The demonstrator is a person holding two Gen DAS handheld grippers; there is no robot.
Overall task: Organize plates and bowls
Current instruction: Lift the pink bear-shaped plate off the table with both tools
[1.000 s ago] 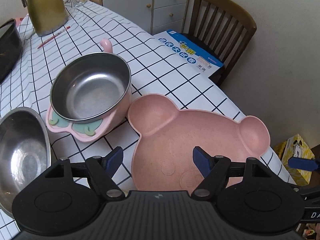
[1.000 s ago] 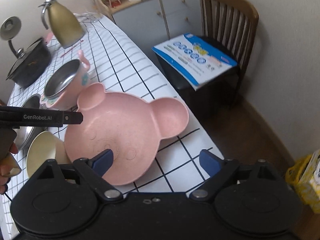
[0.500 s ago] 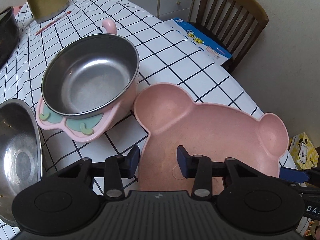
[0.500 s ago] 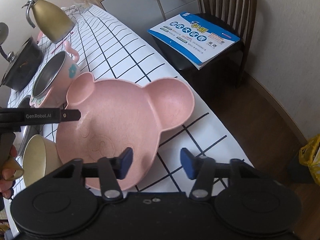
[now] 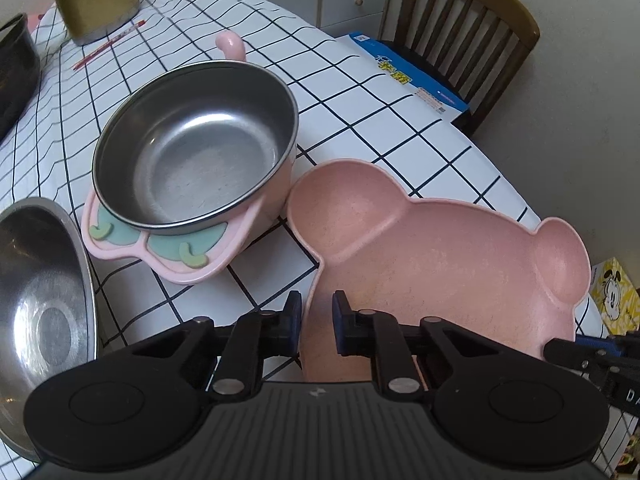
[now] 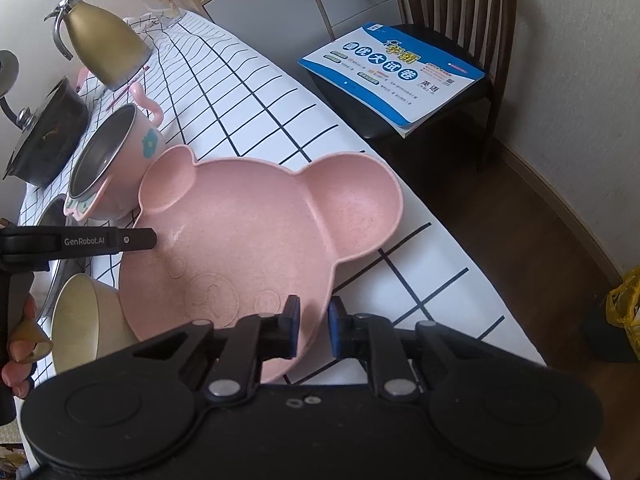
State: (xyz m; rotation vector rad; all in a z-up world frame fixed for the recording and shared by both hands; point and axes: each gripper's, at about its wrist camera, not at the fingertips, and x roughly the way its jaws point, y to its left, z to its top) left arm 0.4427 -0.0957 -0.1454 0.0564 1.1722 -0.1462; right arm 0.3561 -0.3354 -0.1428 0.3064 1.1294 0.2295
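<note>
The pink bear-shaped plate (image 6: 256,240) lies on the checked surface (image 6: 248,92) near its edge, ears pointing toward twelve o'clock in my right view. My right tongs (image 6: 310,330) have just been closing and now pinch its rim at about five o'clock; my left tongs (image 5: 314,322) have likewise been closing and clamp the opposite rim, narrow on the plate's edge. Just beside the plate's left ear, at ten o'clock, stands the pink steel-lined bowl (image 5: 196,152), touching or nearly so. A cream bowl (image 6: 86,320) sits against the plate at eight o'clock, a large steel bowl (image 5: 40,312) beyond. Farther off stand a gold jug (image 6: 102,46) and a dark pot (image 6: 44,136).
</note>
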